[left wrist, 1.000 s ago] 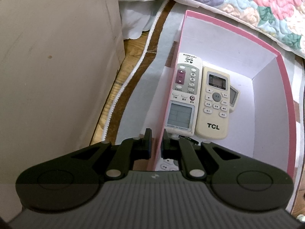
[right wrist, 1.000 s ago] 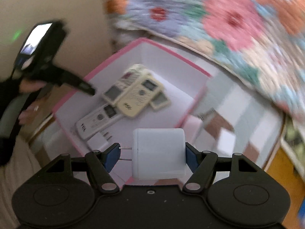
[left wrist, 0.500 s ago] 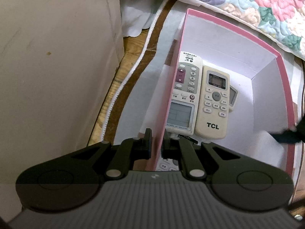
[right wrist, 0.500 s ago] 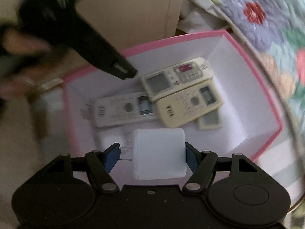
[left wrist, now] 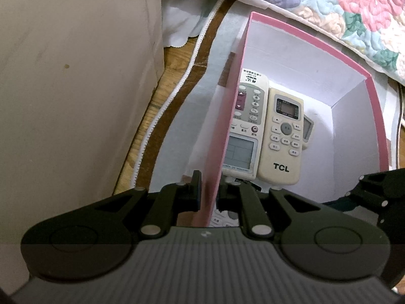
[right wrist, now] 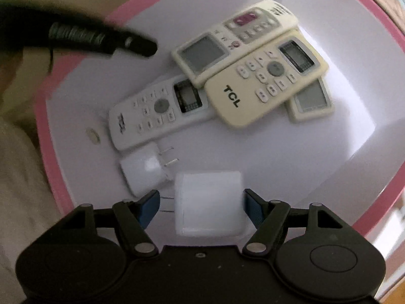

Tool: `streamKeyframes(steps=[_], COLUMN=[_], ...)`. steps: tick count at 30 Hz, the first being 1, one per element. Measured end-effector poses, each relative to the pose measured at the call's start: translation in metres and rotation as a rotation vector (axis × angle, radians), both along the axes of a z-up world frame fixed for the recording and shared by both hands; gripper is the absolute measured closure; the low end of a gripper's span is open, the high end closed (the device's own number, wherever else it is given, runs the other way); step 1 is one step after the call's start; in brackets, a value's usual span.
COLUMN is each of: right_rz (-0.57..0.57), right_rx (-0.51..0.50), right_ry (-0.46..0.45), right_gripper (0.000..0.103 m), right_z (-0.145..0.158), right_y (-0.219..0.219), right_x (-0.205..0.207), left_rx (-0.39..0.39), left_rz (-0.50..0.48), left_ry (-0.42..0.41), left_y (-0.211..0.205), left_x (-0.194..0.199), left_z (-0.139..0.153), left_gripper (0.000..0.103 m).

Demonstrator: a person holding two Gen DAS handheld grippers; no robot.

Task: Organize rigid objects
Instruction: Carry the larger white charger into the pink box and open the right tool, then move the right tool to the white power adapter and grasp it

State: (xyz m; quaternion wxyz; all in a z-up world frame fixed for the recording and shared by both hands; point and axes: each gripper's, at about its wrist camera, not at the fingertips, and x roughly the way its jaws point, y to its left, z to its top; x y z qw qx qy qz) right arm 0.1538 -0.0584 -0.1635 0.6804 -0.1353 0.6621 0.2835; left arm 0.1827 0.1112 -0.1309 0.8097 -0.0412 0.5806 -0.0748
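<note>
A pink-rimmed white box (left wrist: 303,33) holds a cream TCL remote (left wrist: 281,136), a grey-white remote (left wrist: 246,126) and a small one (left wrist: 307,129) half under them. My left gripper (left wrist: 209,197) grips the box's near wall; its jaws are starting to open. In the right wrist view, my right gripper (right wrist: 201,202) hangs low inside the box (right wrist: 43,116) with a white charger (right wrist: 208,202) between its pads, prongs toward the left pad; these jaws are opening too. Below it lie a second white charger (right wrist: 144,169) and a white remote (right wrist: 157,109).
A floral quilt (left wrist: 329,5) lies behind the box. A beige panel (left wrist: 76,76) stands to its left, with wooden floor (left wrist: 157,101) and a grey cloth (left wrist: 202,88) between. A small oval piece (right wrist: 92,135) rests on the box floor near the left wall.
My right gripper has come down into the box with the white charger and now shows at the right edge of the left wrist view. The left gripper has stayed on the wall.
</note>
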Motion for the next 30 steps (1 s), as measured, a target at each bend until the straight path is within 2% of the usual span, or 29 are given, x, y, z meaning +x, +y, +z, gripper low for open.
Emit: streamKeyframes(steps=[3,5,8,15,19,24,27,30], right_rz=[-0.092,-0.134,-0.153,-0.255,-0.328,-0.435,-0.503,-0.564], right_rx=[0.106,0.13,0.152,0.275,0.268,0.258,0.286,0.26], right_ry=[0.039,0.016,-0.058,-0.269,-0.338,-0.454,-0.601,-0.71], right_gripper=[0.025,0.025,0.025,0.024,0.024,0.024,0.015,0.015], right_z=[0.011,0.021,0.043,0.107,0.13,0.137,0.131,0.118], right_y=[-0.011,-0.014,-0.018,-0.053,-0.078,-0.114,-0.14,-0.158], right_x=[0.005,0.006,-0.001,-0.037,-0.056,-0.077,-0.093,-0.096], left_rx=[0.008,0.016,0.013,0.023,0.006,0.025,0.057,0.063], left_rz=[-0.001,-0.003,-0.001,-0.003,-0.011,-0.033,-0.048,-0.048], left_ry=[-0.001,-0.003,0.0,0.003,-0.001,-0.021,-0.037,-0.042], left_y=[-0.001,-0.002,-0.001,-0.002,-0.002,-0.006,-0.011,-0.011], left_x=[0.0,0.0,0.0,0.001,0.003,0.001,-0.001,0.0], left_z=[0.0,0.0,0.0,0.0,0.003,0.004,0.005,0.004], left_gripper=[0.091,0.091,0.091,0.091,0.093,0.096,0.097,0.097])
